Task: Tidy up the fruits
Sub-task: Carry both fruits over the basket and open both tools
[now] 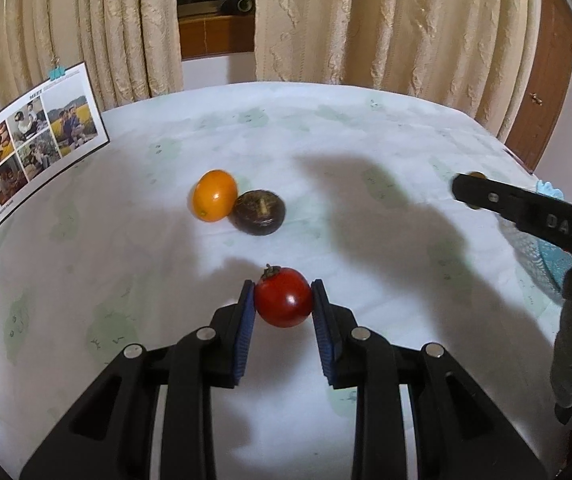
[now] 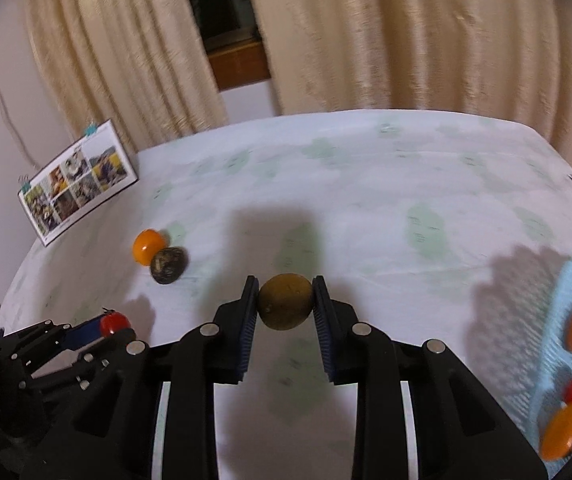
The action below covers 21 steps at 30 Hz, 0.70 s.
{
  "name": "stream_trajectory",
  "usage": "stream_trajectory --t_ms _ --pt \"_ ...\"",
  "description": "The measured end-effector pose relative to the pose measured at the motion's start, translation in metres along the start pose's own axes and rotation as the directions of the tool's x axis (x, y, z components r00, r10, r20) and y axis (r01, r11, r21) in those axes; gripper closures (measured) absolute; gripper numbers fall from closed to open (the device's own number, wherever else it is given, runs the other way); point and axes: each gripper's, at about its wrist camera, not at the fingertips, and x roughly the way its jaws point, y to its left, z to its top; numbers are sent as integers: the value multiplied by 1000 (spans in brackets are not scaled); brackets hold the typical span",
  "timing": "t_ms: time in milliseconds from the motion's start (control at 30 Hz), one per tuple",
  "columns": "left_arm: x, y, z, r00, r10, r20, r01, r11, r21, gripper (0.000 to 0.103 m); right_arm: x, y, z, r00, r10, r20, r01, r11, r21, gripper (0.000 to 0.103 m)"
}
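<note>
At right edge, right wrist only: blue basket (image 2: 566, 280) | left hand-held gripper (image 1: 283, 300) clamps red fruit (image 1: 283, 300) | right hand-held gripper (image 2: 284, 302) clamps brown fruit (image 2: 284, 302)

Both grippers, left gripper (image 1: 283, 300) and right gripper (image 2: 284, 300), clamped, angled downward.

Both fisheye views look steeply down along their own tongs at the worktop (image 1: 366, 128), close above it, facing the curtains (image 1: 386, 20). They share the orange fruit (image 1: 213, 196), dark fruit (image 1: 258, 212) and photo card (image 1: 33, 144); the right view, somewhat blurred, also catches the left tongs (image 2: 114, 326).
</note>
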Motion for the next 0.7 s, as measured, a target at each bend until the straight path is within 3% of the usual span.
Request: stream_trajectory --t_ms 333,700 --pt "-12 -29 9 998 -57 25 56 998 38 75 -66 -60 -14 988 -113 104 100 987 125 75" --pt "-19 -71 17 993 -109 42 104 990 98 75 -104 -123 -38 967 -224 118 189 949 253 75"
